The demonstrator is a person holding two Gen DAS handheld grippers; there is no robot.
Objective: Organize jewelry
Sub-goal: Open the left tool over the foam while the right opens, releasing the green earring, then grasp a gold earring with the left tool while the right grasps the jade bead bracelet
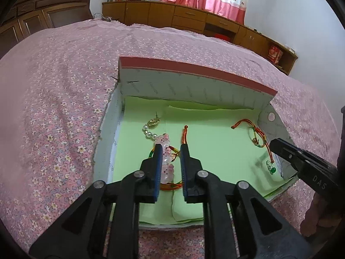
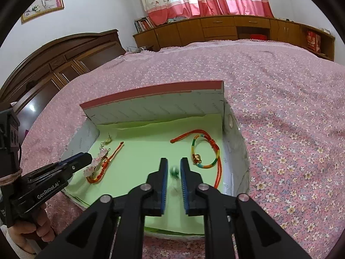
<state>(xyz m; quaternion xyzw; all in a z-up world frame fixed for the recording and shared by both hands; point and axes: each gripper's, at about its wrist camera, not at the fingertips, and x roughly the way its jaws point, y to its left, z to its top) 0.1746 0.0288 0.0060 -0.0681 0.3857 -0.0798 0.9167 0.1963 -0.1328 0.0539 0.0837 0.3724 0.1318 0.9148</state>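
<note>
Both tongs hover over the box [image 1: 194, 69] on the bed.

Left tongs [image 1: 171, 146] apart, nothing clamped. Pink bead bracelet [image 1: 166, 151] lies between them near the box's left wall, long axis along the fingers.

Right tongs [image 2: 174, 161] apart, straddling a blurred green earring [image 2: 174, 171]. Rainbow cord bracelet [image 2: 204, 151] lies just right, near the right wall.

Each piece sits nearest its own hand.

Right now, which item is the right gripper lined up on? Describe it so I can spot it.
In the open box with the green lining, look near the right wall. A small green-bead earring lies below the rainbow cord bracelet; it is the only green piece and far smaller than both bracelets.
</note>
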